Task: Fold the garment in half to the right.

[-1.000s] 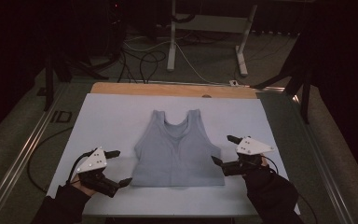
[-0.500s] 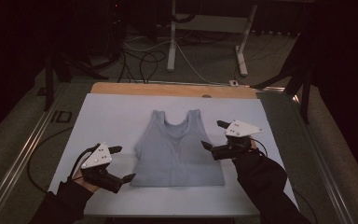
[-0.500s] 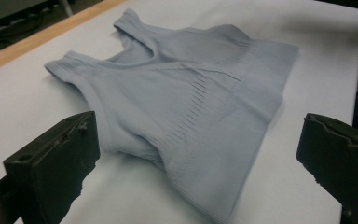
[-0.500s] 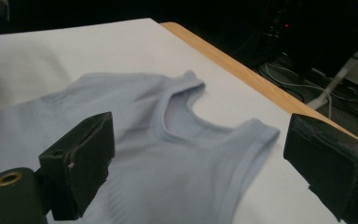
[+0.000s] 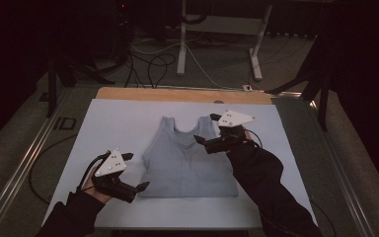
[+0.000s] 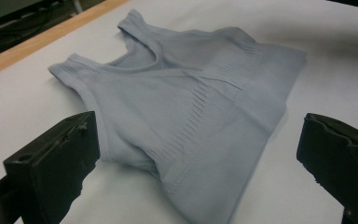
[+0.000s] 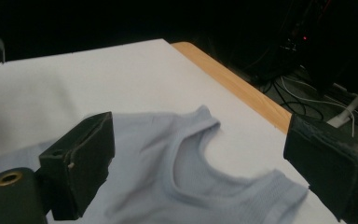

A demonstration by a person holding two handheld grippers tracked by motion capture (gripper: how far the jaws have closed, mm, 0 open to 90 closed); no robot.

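The desk (image 5: 128, 123) has a pale, white-looking top that covers nearly all of it, with a strip of bare light wood (image 5: 177, 95) left showing along the far edge. A metal rail (image 5: 24, 163) runs beside its left side. One thing lies directly on the top: a light grey-blue sleeveless top (image 5: 185, 160), spread flat near the middle, its two shoulder straps pointing toward the wooden strip and its hem toward the near edge. The garment shows a ribbed band across the lower front (image 6: 200, 109) and a scooped neckline (image 7: 193, 154). The surface on either side of it is bare.
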